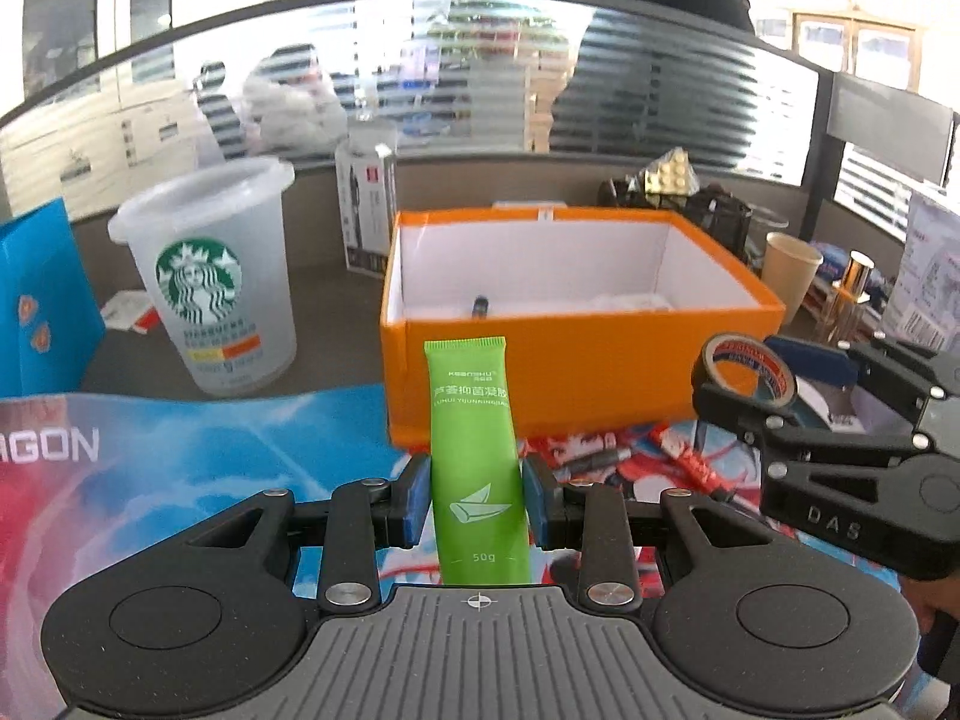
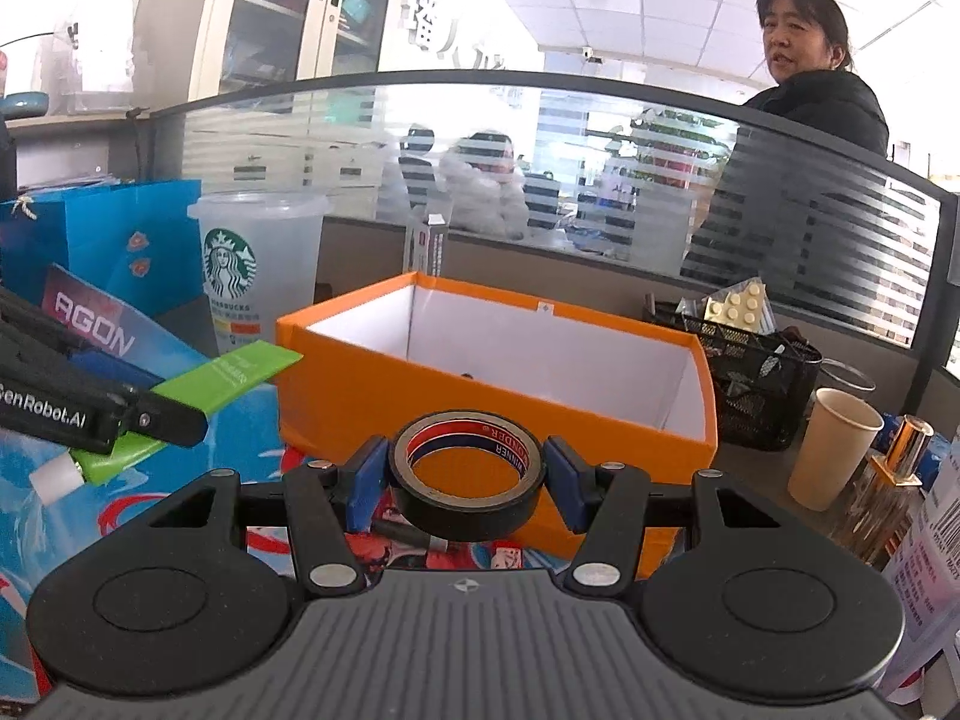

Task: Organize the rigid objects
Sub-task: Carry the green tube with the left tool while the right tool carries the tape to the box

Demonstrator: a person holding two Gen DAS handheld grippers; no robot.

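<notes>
Carry step under way. Your left gripper (image 1: 477, 501) pinched the green plastic gel tube (image 1: 477, 456), held upright just short of the open orange cardboard box (image 1: 576, 372). Your right gripper (image 2: 467, 480) clamped the black roll of tape (image 2: 468, 474) at the box's near wall. Next move likely called for clearing that rim, then releasing. Box interior looked mostly free; the frosted plastic cup (image 1: 216, 276) stood clear to the left.

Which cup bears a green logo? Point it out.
The translucent plastic cup left of the orange box; the paper cup on the right is plain tan.
</notes>
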